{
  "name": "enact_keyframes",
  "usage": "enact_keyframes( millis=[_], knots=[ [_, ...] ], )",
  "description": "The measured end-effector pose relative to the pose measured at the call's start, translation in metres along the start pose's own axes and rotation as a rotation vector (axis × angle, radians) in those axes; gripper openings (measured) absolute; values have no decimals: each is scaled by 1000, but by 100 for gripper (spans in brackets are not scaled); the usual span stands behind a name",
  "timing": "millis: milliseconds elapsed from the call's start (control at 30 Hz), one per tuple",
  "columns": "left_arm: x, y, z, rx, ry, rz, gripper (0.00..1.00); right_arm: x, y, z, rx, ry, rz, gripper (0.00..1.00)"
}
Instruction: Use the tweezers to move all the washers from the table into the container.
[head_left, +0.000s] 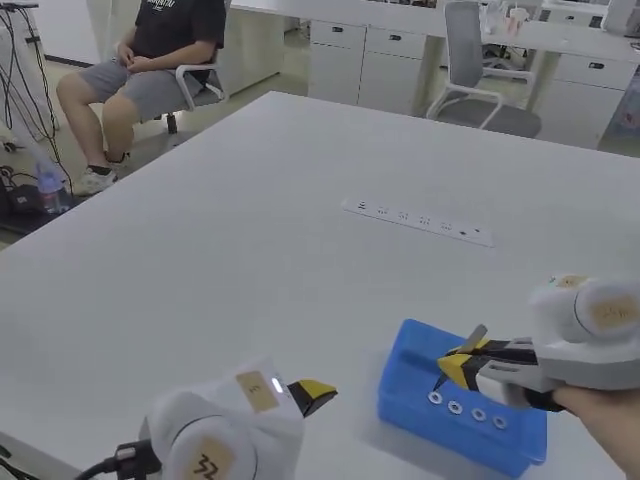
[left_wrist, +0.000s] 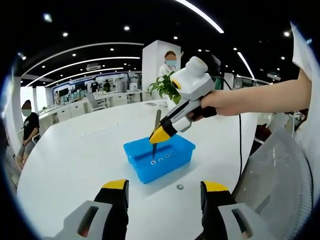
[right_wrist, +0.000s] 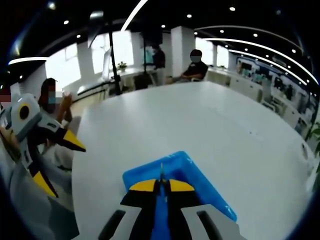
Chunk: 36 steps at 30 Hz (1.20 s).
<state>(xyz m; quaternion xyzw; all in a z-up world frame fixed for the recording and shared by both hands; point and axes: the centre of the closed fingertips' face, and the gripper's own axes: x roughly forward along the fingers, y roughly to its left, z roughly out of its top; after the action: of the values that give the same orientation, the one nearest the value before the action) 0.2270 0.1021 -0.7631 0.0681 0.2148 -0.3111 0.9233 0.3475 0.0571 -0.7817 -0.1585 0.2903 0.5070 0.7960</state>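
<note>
The right gripper (head_left: 452, 368) clamps the tweezers (left_wrist: 156, 131), tips down in the blue container (left_wrist: 145, 172) among four washers (left_wrist: 160, 160); the left gripper (left_wrist: 164, 194) gapes wide, idle. One washer (left_wrist: 180, 187) lies on the table (left_wrist: 75, 165) just beside the container: probably light, thin and slippery, best pinched across its ring.

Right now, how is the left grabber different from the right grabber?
The left gripper has its jaws wide apart and holds nothing; the right gripper has its jaws shut on the tweezers. The left gripper hangs above the table beside the blue container; the right gripper is over the container, its tweezers pointing down toward the washers inside. Both have white bodies and yellow-tipped black jaws.
</note>
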Motion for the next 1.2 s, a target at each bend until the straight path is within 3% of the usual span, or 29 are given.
enact_keyframes(
  millis=[433,833,1200],
  knots=[
    [0,0,0,2,2,-2,57,-18,10,6,12,-49,-3,4],
    [0,-1,-1,6,6,-6,57,-30,29,8,1,-71,23,4],
    [1,-2,-1,9,8,-10,57,-29,53,0,4,-59,84,4]
  ],
)
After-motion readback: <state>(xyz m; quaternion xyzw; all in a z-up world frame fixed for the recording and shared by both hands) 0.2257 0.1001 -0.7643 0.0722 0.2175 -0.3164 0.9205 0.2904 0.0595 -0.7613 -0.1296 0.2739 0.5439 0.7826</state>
